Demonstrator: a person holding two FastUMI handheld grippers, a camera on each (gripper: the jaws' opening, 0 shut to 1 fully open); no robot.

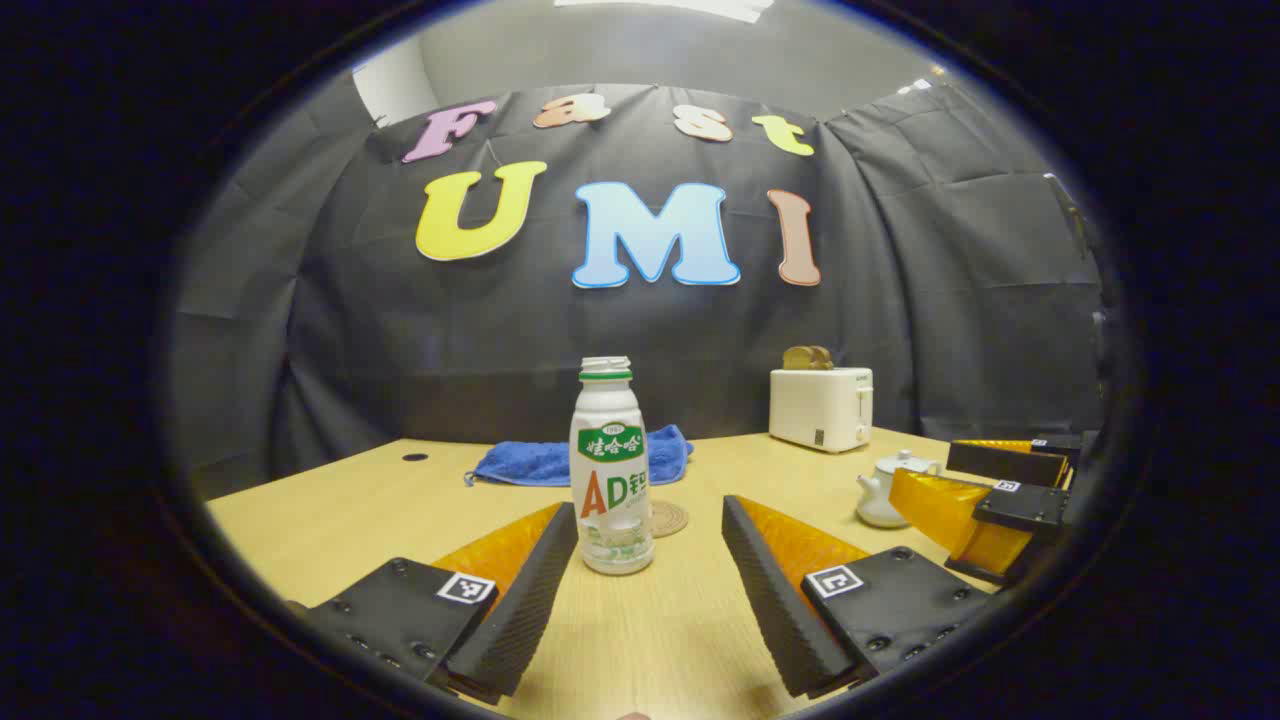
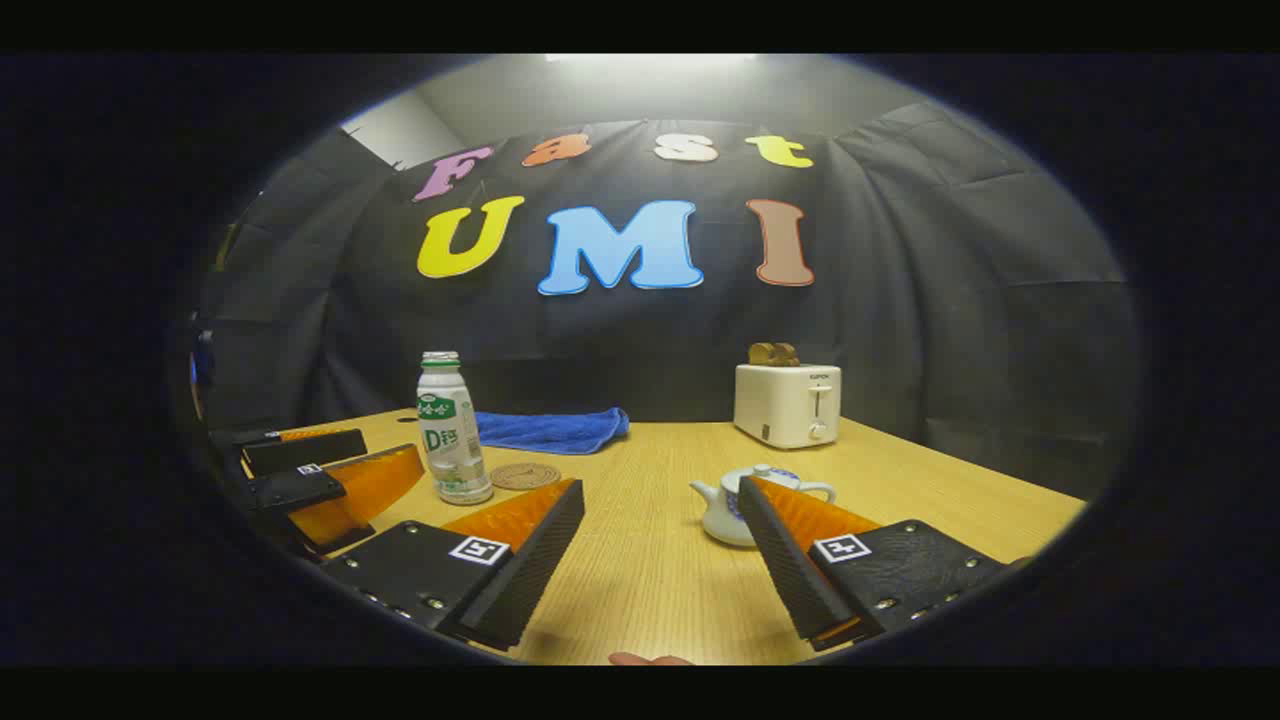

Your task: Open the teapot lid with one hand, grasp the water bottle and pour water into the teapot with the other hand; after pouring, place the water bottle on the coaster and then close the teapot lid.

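Observation:
A white bottle (image 1: 611, 470) with a green label and no cap stands upright on the wooden table (image 1: 340, 510), just ahead of my left gripper (image 1: 650, 525), which is open with the bottle between its fingertips, untouched. A round woven coaster (image 1: 668, 518) lies right behind the bottle. The small white teapot (image 2: 735, 505) with its lid on sits ahead of my right gripper (image 2: 662, 500), partly hidden by the right finger; that gripper is open and holds nothing. The teapot (image 1: 885, 490) and right gripper (image 1: 985, 495) also appear at the right of the left gripper view. The bottle (image 2: 452, 428) and left gripper (image 2: 330, 470) appear at the left of the right gripper view.
A white toaster (image 1: 822, 407) with bread in it stands at the back right of the table. A folded blue cloth (image 1: 545, 462) lies at the back, behind the bottle. The toaster (image 2: 787, 403) and cloth (image 2: 550, 430) also show in the right gripper view.

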